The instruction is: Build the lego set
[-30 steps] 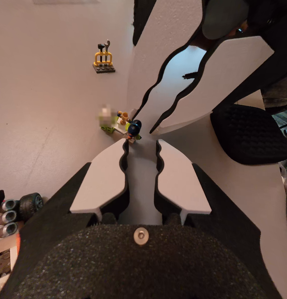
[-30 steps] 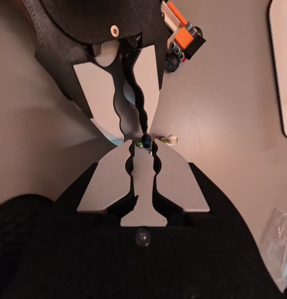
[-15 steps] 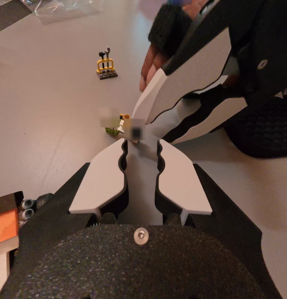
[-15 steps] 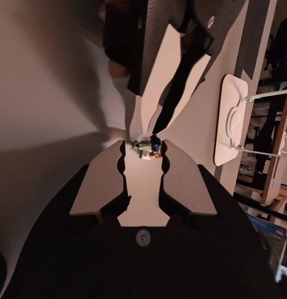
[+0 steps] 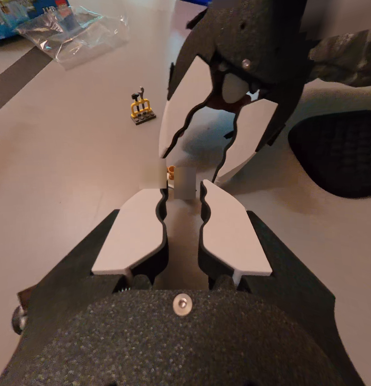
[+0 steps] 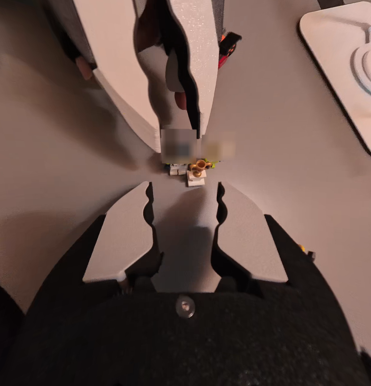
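A small minifigure (image 6: 177,167) with white legs and a lime torso is on the white table, next to a gold trophy (image 6: 200,166) on a white tile. Its upper part is hidden by a mosaic patch. My left gripper (image 5: 182,186) is open, its tips on either side of the minifigure (image 5: 184,184); I cannot tell if they touch it. The left gripper also shows in the right wrist view (image 6: 179,134), coming in from above. My right gripper (image 6: 184,183) is open wide and empty, its tips just short of the trophy. It hangs over the figure in the left wrist view (image 5: 189,167).
A yellow tool rack on a dark plate (image 5: 141,108) stands behind and to the left. A clear plastic bag (image 5: 76,39) and a blue box (image 5: 11,20) lie far left. An orange and black vehicle (image 6: 228,48) and a white stand base (image 6: 337,62) are to the right. A black mesh seat (image 5: 337,154) is past the table edge. The grippers are tip to tip, or close to it.
My right gripper has opened wider and backed off the minifigure it was closed around. Both views have tilted. My left gripper's gap is unchanged and still at the figure.
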{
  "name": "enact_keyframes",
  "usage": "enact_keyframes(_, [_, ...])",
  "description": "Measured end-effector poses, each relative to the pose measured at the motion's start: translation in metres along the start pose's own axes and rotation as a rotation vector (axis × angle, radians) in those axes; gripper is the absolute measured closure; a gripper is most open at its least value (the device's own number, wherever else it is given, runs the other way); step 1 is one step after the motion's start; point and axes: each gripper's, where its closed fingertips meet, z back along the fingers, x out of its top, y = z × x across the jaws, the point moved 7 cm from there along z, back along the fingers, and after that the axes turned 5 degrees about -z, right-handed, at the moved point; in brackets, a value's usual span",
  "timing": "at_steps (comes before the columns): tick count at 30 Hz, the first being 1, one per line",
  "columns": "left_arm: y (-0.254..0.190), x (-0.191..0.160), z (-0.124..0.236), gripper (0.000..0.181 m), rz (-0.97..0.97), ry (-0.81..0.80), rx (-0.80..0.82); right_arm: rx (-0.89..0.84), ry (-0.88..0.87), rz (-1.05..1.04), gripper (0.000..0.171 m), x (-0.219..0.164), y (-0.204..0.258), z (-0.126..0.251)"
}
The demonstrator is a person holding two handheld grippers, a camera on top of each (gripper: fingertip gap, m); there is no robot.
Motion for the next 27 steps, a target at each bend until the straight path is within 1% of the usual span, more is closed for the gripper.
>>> enact_keyframes(6, [-0.001, 0.008, -0.001, 0.155, -0.136, 0.116, -0.032, 0.084, -0.046, -0.009, 0.120, 0.002, -0.010, -0.009])
enact_keyframes(10, [-0.001, 0.004, -0.007, 0.156, -0.214, 0.230, -0.035, 0.145, -0.075, -0.005, 0.133, 0.005, -0.017, -0.010])
enact_keyframes(15, [0.001, 0.003, -0.010, 0.158, -0.257, 0.290, -0.039, 0.220, -0.063, -0.009, 0.138, 0.003, -0.025, -0.009])
enact_keyframes(19, [0.003, 0.005, -0.008, 0.157, -0.234, 0.283, -0.044, 0.214, -0.051, 0.010, 0.142, 0.001, -0.027, -0.014])
enact_keyframes(25, [0.003, 0.007, -0.004, 0.155, -0.223, 0.269, -0.021, 0.175, -0.080, 0.034, 0.155, 0.002, -0.024, -0.017])
enact_keyframes(27, [0.001, 0.006, -0.001, 0.155, -0.212, 0.256, -0.012, 0.160, -0.082, 0.036, 0.155, 0.003, -0.023, -0.017])
